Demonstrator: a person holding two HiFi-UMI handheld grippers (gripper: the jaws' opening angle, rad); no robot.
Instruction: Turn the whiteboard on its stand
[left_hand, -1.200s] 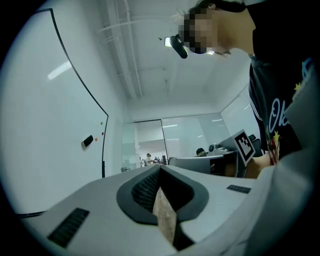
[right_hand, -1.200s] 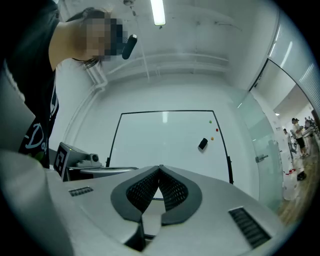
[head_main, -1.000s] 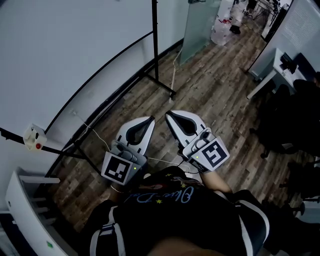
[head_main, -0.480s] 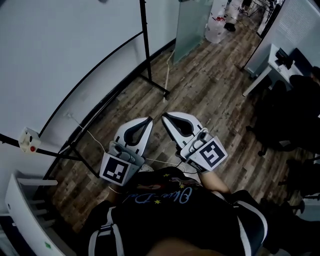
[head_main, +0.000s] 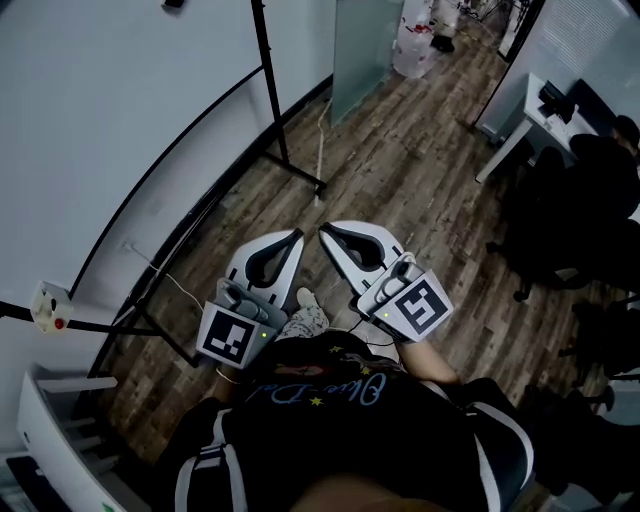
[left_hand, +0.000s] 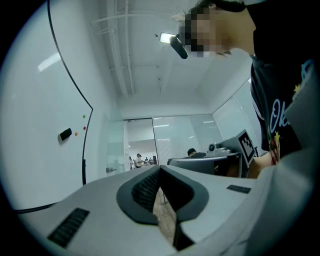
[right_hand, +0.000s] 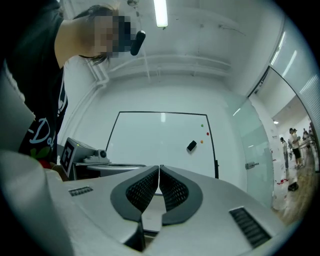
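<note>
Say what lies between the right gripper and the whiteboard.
Nothing stands there: in the right gripper view, the right gripper, jaws shut, faces the whiteboard across open space.

Dark wood-plank floor (head_main: 420, 170) runs diagonally from the near left to the far right. The whiteboard stand (head_main: 296, 172) rests one black foot bar on it beside the wall, and a second black leg reaches the planks nearer left. A thin white cable (head_main: 178, 287) trails across the boards there. A glass panel (head_main: 360, 50) stands farther back. A white counter (head_main: 505, 130) and black office chairs (head_main: 560, 220) stand at the right. One patterned shoe (head_main: 305, 318) is planted near the bottom.
</note>
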